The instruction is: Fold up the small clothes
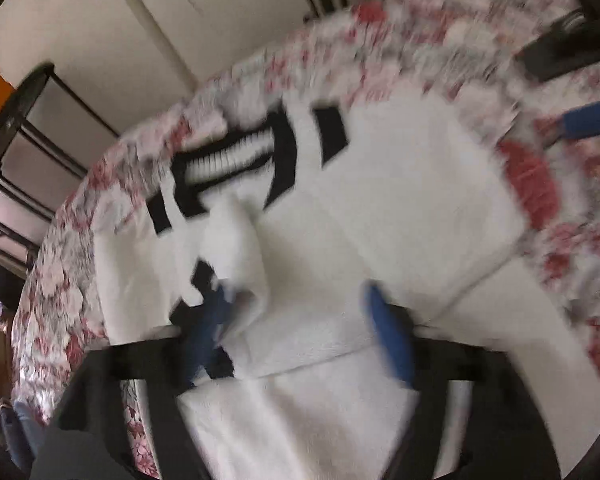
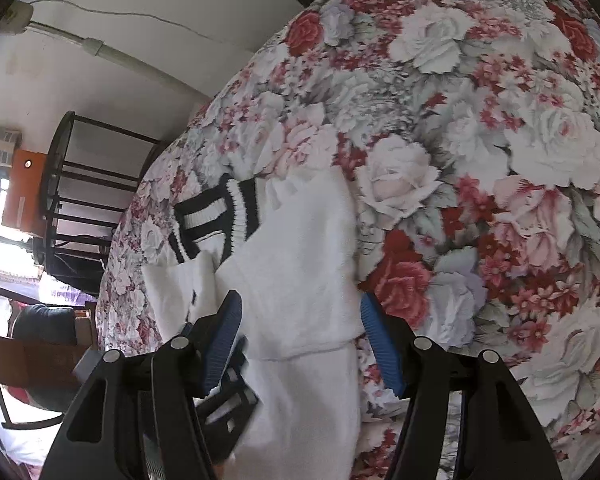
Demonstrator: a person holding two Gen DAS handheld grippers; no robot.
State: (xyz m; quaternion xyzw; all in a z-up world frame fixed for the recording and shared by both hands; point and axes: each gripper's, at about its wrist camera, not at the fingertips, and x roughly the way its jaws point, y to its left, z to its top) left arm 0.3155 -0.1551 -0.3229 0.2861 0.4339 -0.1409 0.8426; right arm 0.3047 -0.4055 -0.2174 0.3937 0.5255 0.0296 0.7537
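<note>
White sweater point(image 1: 380, 208) is lying mid-fold, frame centre, on floral sheet point(image 2: 500, 120). Left gripper point(image 1: 300, 320) is hanging released; right gripper point(image 2: 300, 336) too, jaws apart. Next: regrasping an edge.

no legible text, labels, brand marks or numbers on anything in either view

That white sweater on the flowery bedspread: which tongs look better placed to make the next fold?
Probably the left tongs: open right over the white sweater; the right tongs straddle its edge.
</note>
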